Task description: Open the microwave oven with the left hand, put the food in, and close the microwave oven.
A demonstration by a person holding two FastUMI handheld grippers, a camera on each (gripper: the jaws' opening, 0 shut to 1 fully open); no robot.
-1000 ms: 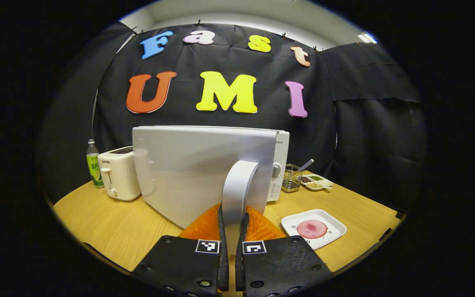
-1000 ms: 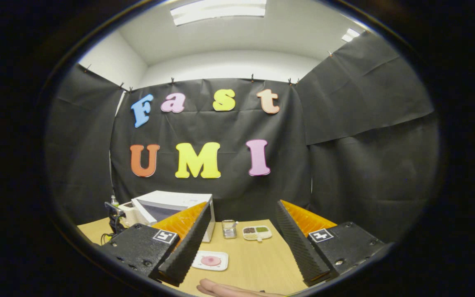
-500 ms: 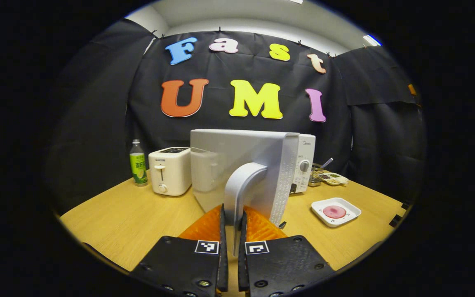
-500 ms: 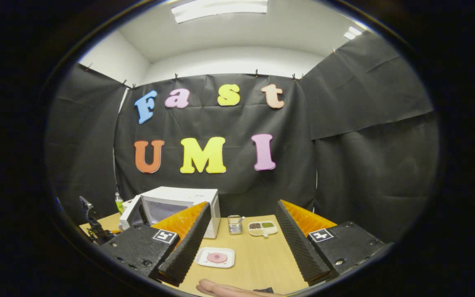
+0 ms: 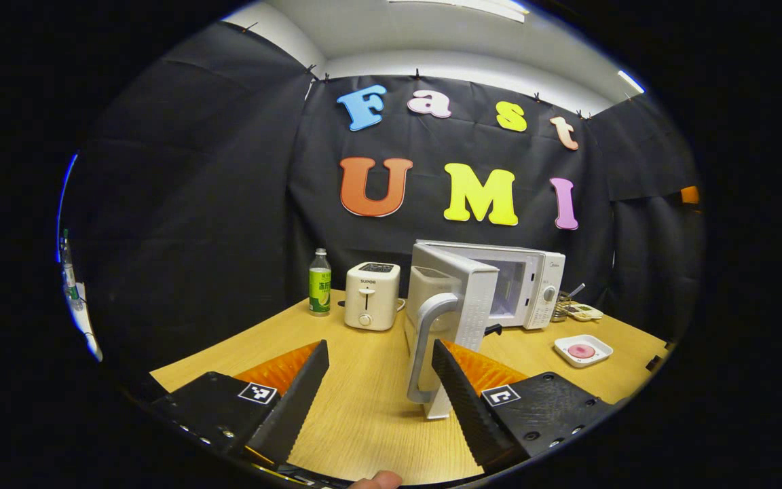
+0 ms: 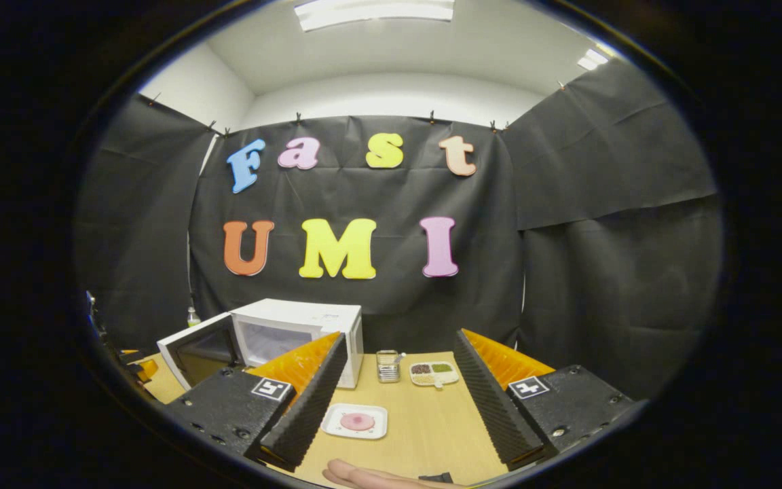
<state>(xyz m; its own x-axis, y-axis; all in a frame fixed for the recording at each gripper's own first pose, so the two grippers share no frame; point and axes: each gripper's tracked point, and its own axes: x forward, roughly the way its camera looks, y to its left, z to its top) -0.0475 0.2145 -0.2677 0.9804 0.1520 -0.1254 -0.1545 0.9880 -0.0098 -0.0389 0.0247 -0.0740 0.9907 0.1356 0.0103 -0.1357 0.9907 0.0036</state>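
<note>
Wooden table (image 5: 364, 414): microwave (image 5: 520, 285), toaster (image 5: 371, 295), bottle (image 5: 320, 282), plate (image 5: 582, 350).

Glossy white plastic microwave (image 5: 527, 285) stands on a matt, wood-grain table (image 5: 364, 407).

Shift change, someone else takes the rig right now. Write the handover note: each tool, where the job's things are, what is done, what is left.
Left tool: open, holding nothing, with the door handle just ahead between its fingers.
Right tool: open, holding nothing, above the table.
Microwave: door swung open, cavity free.
Food: on the white plate on the table, in front of the microwave, untouched.
Done: door opened.
Left: pick up the plate, put it inside, close the door.
</note>
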